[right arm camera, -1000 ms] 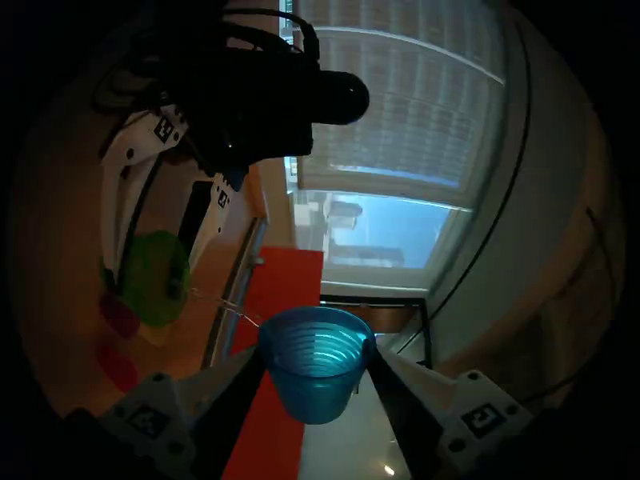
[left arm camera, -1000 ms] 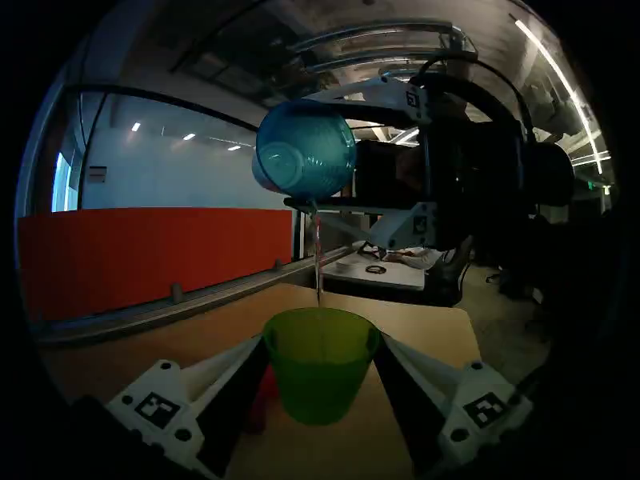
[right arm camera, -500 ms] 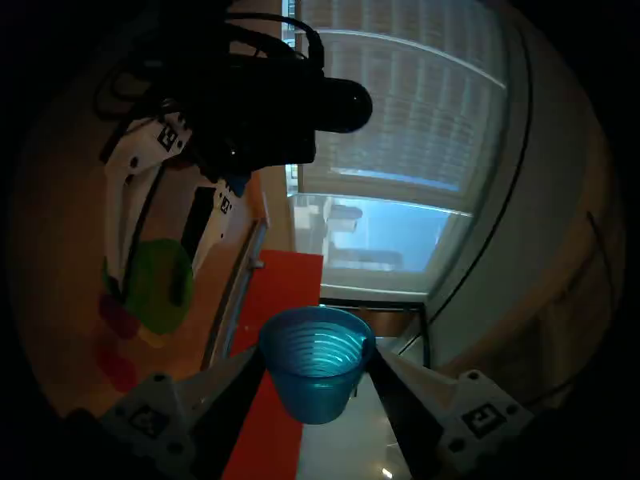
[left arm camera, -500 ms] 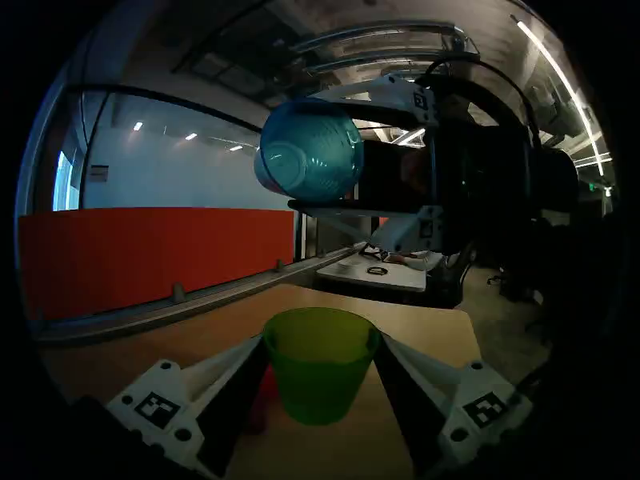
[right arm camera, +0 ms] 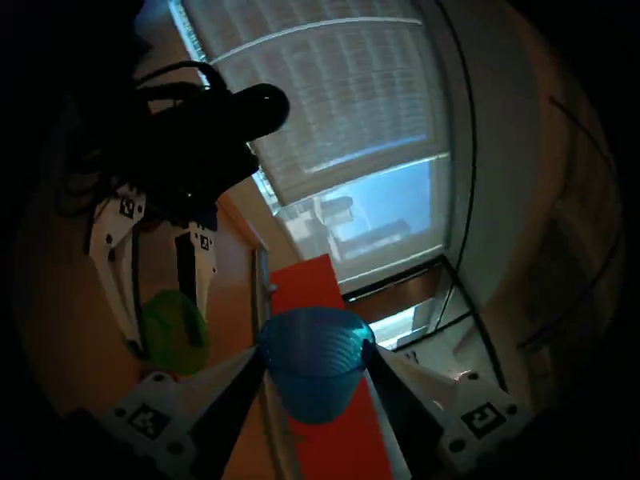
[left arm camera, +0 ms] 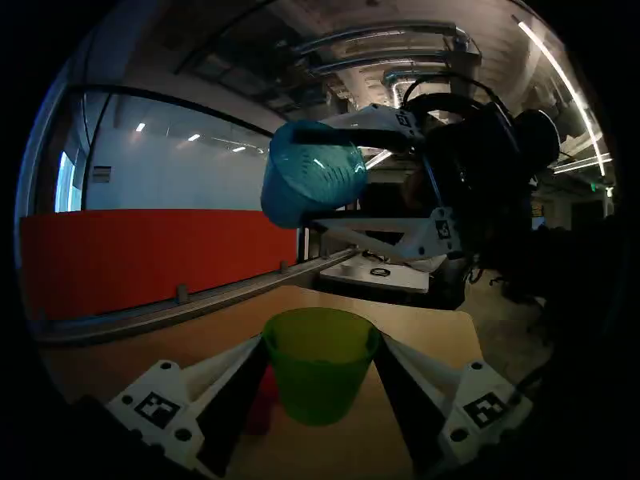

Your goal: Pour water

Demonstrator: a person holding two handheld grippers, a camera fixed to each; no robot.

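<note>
Green, translucent plastic: the green cup (left arm camera: 322, 368) stands upright on the wooden table (left arm camera: 424, 320), gripped on both sides by the fingers of the left gripper (left arm camera: 320, 352). Higher up and beyond it, the right gripper (right arm camera: 316, 360) clamps a ribbed, see-through blue cup (right arm camera: 314, 380), held tilted in the air.

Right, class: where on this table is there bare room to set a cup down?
Bare wood runs beyond the translucent green plastic cup to the far edge of the wooden table, and across to the grey metal rail. Crowded: a small red object beside the cup's base.
</note>
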